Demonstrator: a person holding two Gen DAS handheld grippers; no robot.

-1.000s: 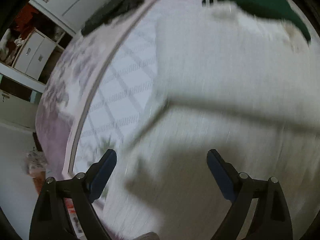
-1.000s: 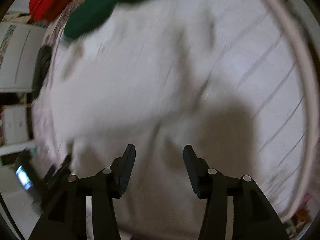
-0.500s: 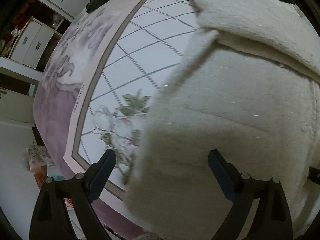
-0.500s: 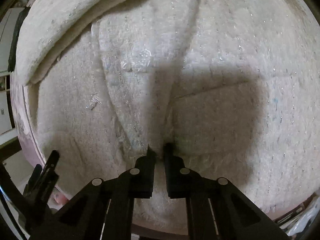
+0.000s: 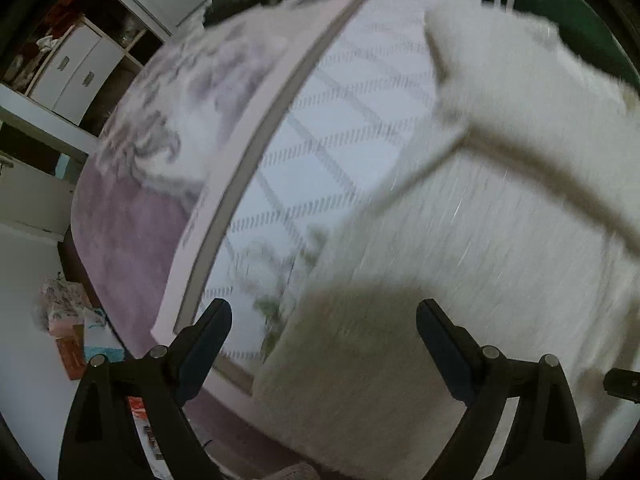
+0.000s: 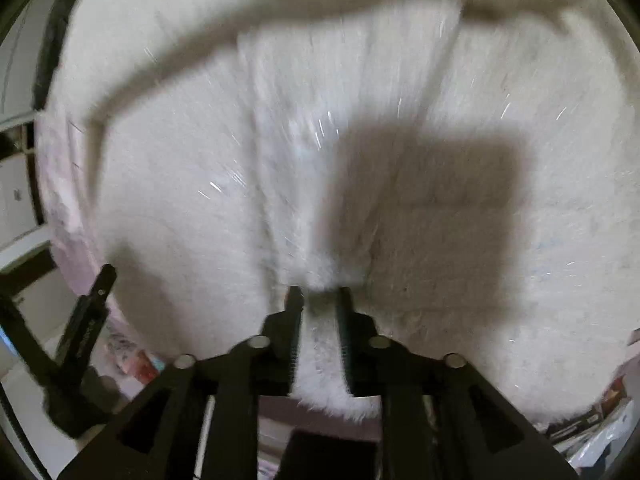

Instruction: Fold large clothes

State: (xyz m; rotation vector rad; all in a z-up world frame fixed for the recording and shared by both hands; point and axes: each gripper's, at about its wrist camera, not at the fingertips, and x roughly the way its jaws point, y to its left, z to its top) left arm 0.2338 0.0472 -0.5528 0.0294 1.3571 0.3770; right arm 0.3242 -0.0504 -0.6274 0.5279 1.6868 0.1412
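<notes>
White fleece garment point(image 6: 400, 160) fills nearly the whole right-wrist frame, fuzzy and blurred, a thick folded edge curving across the top. In the left-wrist frame the same garment point(image 5: 500, 220) covers the right and lower half, lying on the bed point(image 5: 320, 128), with a folded band running diagonally from upper centre to the right edge.

My right gripper point(image 6: 319, 300) sits at lower centre of its frame. A tuft of the fleece hem stands between its 2 fingers point(image 6: 294, 308), and fleece runs down between them toward the bottom of the frame. The jaws are opening, narrow gap; the pads look to be touching the pile on both sides, though blur makes this hard to confirm.

My left gripper point(image 5: 324, 320) is spread wide at the bottom of its frame, nothing between its fingers point(image 5: 208, 328); it hangs over the garment's lower left edge.

Bedcover shows a grey grid on pale ground left of the garment, then a pale border, then mauve. Green cloth point(image 5: 580, 20) with a striped cuff at upper right. Cabinet with drawers point(image 5: 72, 68) upper left. Clutter on the floor point(image 5: 72, 320) lower left.
</notes>
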